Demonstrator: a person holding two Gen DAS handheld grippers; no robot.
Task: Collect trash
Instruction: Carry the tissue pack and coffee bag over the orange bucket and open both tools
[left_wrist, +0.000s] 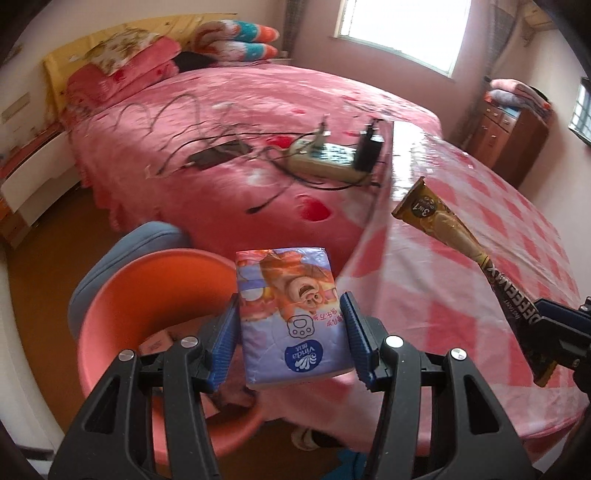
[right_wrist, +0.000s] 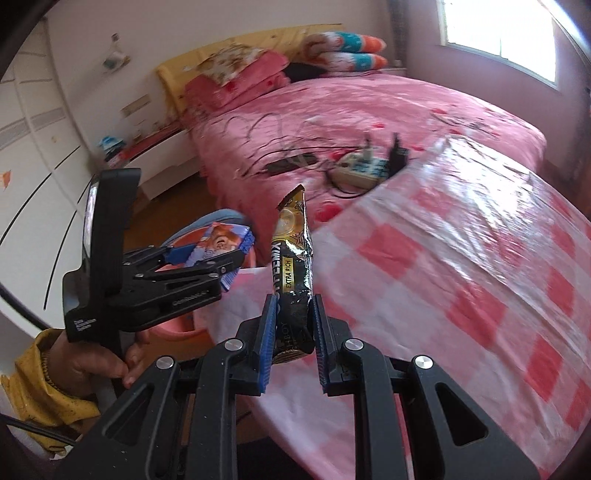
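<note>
Blue-padded left fingers (left_wrist: 291, 339) clamp tissue pack (left_wrist: 291, 317); right fingers (right_wrist: 294, 339) pinch coffee sachet (right_wrist: 293, 273).

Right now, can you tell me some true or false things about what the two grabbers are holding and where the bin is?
1. The left gripper holds a Vinda tissue pack. True.
2. The right gripper is empty. False: it is shut on a coffee mix sachet.
3. The orange bin stands on the checked tablecloth. False: it sits lower, beside the table.
4. A power strip with cables lies on the pink bed. True.
5. The tissue pack is already in the bin. False: it is held above it.
</note>
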